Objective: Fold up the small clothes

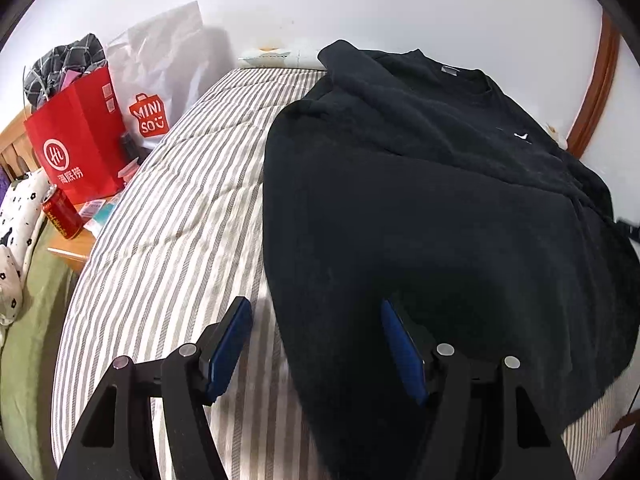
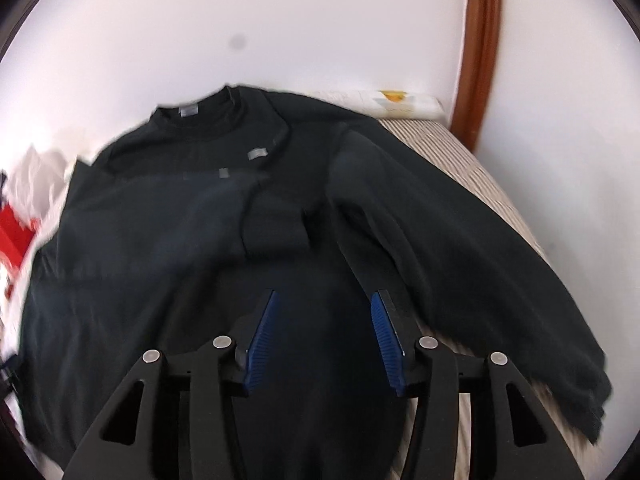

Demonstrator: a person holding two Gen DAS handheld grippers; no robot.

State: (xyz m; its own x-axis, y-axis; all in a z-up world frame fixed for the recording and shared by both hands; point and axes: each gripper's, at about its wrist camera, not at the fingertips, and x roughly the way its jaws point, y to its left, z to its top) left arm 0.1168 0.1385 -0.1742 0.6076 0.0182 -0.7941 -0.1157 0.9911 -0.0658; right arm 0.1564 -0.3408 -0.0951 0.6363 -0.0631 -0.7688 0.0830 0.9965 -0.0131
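Observation:
A black long-sleeved sweatshirt [image 1: 420, 184] lies spread on a bed with a grey-and-white striped cover [image 1: 176, 208], its collar toward the wall. One sleeve is folded across the chest [image 2: 276, 224]; the other sleeve [image 2: 472, 264] stretches toward the bed's right side. My left gripper [image 1: 316, 320] hovers over the sweatshirt's left hem edge, jaws apart, nothing between the blue pads. In the right wrist view, which is blurred, my right gripper [image 2: 324, 312] hangs above the sweatshirt's lower body [image 2: 320, 360], jaws apart and holding nothing.
Left of the bed, a wooden stand holds a red paper bag [image 1: 76, 148], a white shopping bag [image 1: 160, 80] and a red can [image 1: 62, 214]. A white wall runs behind the bed, with a brown wooden frame [image 2: 480, 52] at the right.

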